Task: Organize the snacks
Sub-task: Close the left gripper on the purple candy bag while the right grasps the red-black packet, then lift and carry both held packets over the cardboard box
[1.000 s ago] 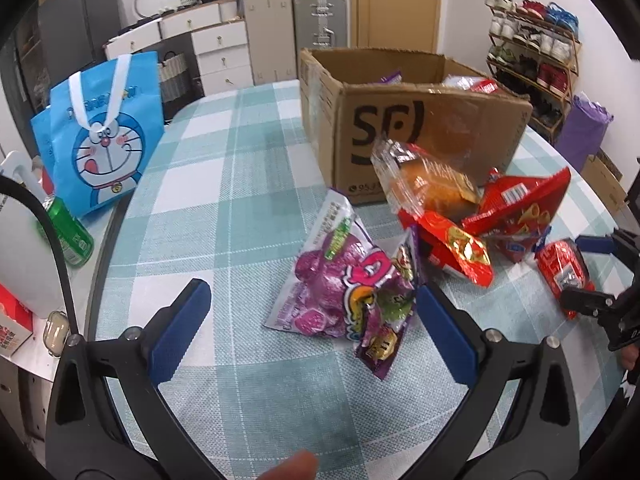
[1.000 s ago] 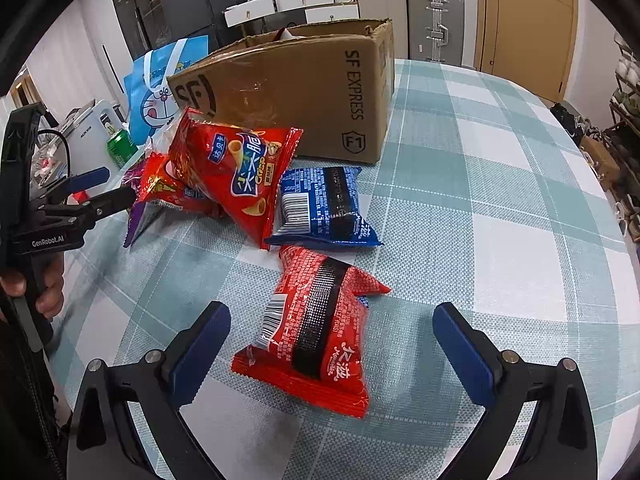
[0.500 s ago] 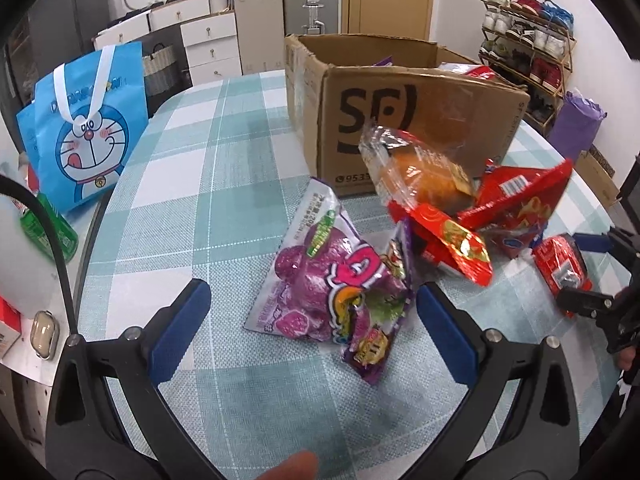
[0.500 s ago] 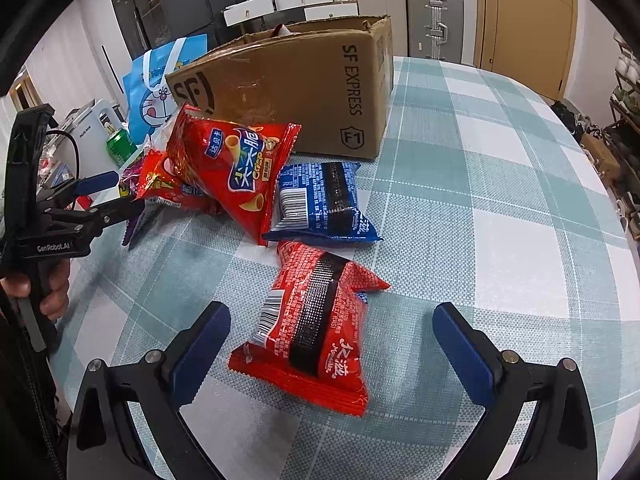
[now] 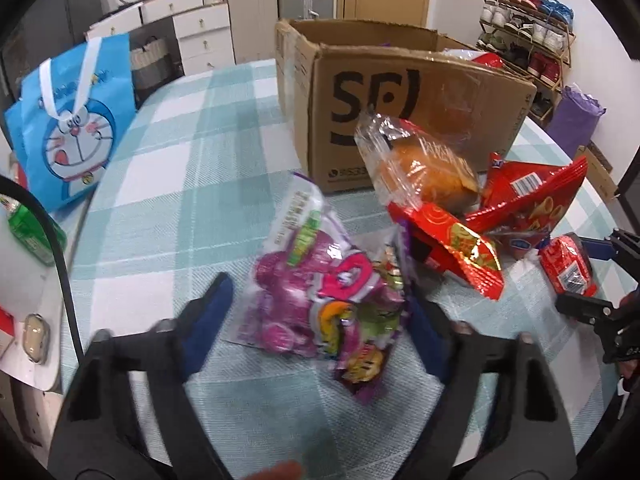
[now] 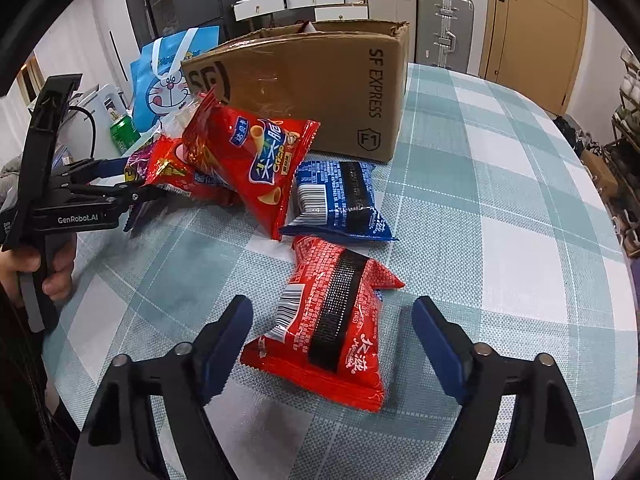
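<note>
A purple candy bag [image 5: 320, 304] lies on the checked tablecloth between the fingers of my left gripper [image 5: 318, 300]. Its jaws are closing, with a small gap still showing on the left side. A red packet with a black stripe [image 6: 332, 328] lies between the fingers of my right gripper [image 6: 330, 310]. Those jaws are closing too, and neither pad touches the packet. Behind are a blue packet [image 6: 340, 200], a red crisps bag [image 6: 256, 160], wrapped bread [image 5: 424, 176] and a red-gold packet [image 5: 460, 248]. An open cardboard box [image 5: 400, 120] stands behind them.
A blue cartoon tote bag [image 5: 76, 128] and a green can [image 5: 32, 232] sit at the table's left edge. The round table's rim [image 5: 76, 240] runs close by on the left. Suitcases, drawers and a shoe rack [image 5: 528, 36] stand beyond the table.
Both grippers' jaws have narrowed around their packets. The left gripper has come down and closer to the purple candy bag. The right gripper has stayed in place.
</note>
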